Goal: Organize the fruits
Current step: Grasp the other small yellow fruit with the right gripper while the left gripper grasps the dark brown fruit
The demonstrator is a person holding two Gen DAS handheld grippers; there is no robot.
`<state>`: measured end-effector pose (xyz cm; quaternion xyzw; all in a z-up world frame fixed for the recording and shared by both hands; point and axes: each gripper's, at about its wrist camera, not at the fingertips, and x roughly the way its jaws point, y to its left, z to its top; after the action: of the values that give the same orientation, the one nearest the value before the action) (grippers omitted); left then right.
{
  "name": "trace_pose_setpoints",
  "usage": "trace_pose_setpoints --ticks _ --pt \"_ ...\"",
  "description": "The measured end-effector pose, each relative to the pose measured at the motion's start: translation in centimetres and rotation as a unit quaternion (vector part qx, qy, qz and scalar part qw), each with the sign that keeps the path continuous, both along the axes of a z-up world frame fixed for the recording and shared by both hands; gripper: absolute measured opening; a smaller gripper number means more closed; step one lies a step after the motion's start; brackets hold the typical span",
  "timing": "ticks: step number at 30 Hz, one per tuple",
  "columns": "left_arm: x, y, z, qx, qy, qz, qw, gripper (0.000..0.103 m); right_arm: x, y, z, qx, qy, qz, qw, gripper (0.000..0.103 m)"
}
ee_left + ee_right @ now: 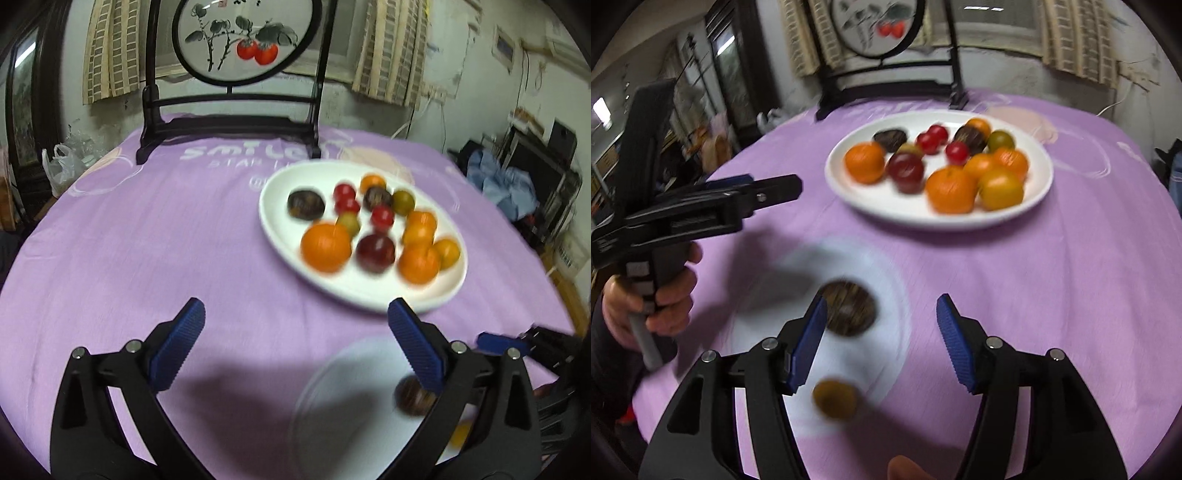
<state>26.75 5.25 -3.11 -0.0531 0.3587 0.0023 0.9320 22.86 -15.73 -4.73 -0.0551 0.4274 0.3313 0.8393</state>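
A large white plate [354, 291] [886, 206] on the purple cloth holds several fruits: oranges [325, 246] [951, 189], a dark red plum [375, 253] [906, 170], red cherry tomatoes [382, 216] [956, 152], dark brown fruits [306, 204] [891, 139] and greenish ones [403, 201]. A smaller white plate [343, 391] [886, 306] nearer me holds a dark brown fruit [412, 397] [849, 308] and a yellow-orange fruit [461, 434] [835, 399]. My left gripper [295, 317] [775, 184] is open and empty over the cloth. My right gripper [882, 314] is open and empty above the small plate.
A black stand with a round painted screen [243, 37] [875, 26] stands at the table's far side. A plastic bag [61, 162] sits off the table at left. Shelves and clutter [524, 173] lie at right. Both views are motion-blurred.
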Motion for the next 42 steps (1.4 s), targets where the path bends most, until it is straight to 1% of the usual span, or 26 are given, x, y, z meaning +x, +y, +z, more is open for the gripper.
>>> trace_pose_setpoints --ticks 3,7,10,14,18,26,30,31,32,35,37,39,42 --pt "-1.0 0.0 -0.2 0.015 -0.003 -0.001 0.9999 0.101 -1.2 0.0 0.0 0.000 0.006 0.023 1.000 0.062" --pt "-1.7 0.5 0.1 0.005 -0.012 0.001 0.9999 0.101 -3.0 0.6 -0.5 -0.017 0.011 0.053 0.998 0.062" --pt "-1.8 0.5 0.1 0.013 -0.016 0.005 0.9998 0.101 -3.7 1.1 -1.0 -0.032 0.013 0.070 0.997 0.062" --pt "-1.7 0.2 0.1 0.015 -0.011 0.000 0.9998 0.101 -4.6 1.6 -1.1 -0.045 0.002 0.081 0.996 0.060" --pt "-1.8 0.0 0.2 0.021 -0.014 -0.003 0.9997 0.101 -4.8 1.7 -1.5 -0.055 0.003 0.080 0.995 0.048" --pt "-1.8 0.0 0.1 0.021 -0.012 0.000 0.9997 0.101 -4.6 1.7 -1.9 -0.070 -0.003 0.070 0.995 0.036" --pt "-1.7 0.1 0.0 0.020 -0.009 0.003 0.9998 0.101 -4.4 1.4 -1.9 -0.068 -0.002 0.066 0.996 0.031" --pt "-1.7 0.1 -0.1 0.020 -0.007 0.002 0.9998 0.101 -4.3 1.2 -1.8 -0.061 0.003 0.065 0.996 0.028" --pt "-1.7 0.2 -0.1 0.020 -0.006 0.002 0.9998 0.101 -4.2 1.0 -1.7 -0.052 0.008 0.065 0.997 0.026" --pt "-1.7 0.1 -0.1 0.022 -0.004 -0.003 0.9998 0.101 -3.2 -0.2 -1.2 -0.021 0.018 0.042 0.999 0.026" --pt "-1.7 -0.3 -0.3 0.018 0.004 -0.020 0.9996 0.101 -2.4 -1.5 -0.8 0.004 0.027 0.012 1.000 0.026" --pt "-1.8 -1.0 -0.4 0.017 0.012 -0.049 0.9986 0.101 -1.5 -2.9 -0.5 0.028 0.037 -0.025 0.999 0.026" --pt "-2.5 -3.4 -0.7 0.029 0.016 -0.110 0.9933 0.100 -0.6 -4.6 -0.4 0.048 0.051 -0.067 0.995 0.026"
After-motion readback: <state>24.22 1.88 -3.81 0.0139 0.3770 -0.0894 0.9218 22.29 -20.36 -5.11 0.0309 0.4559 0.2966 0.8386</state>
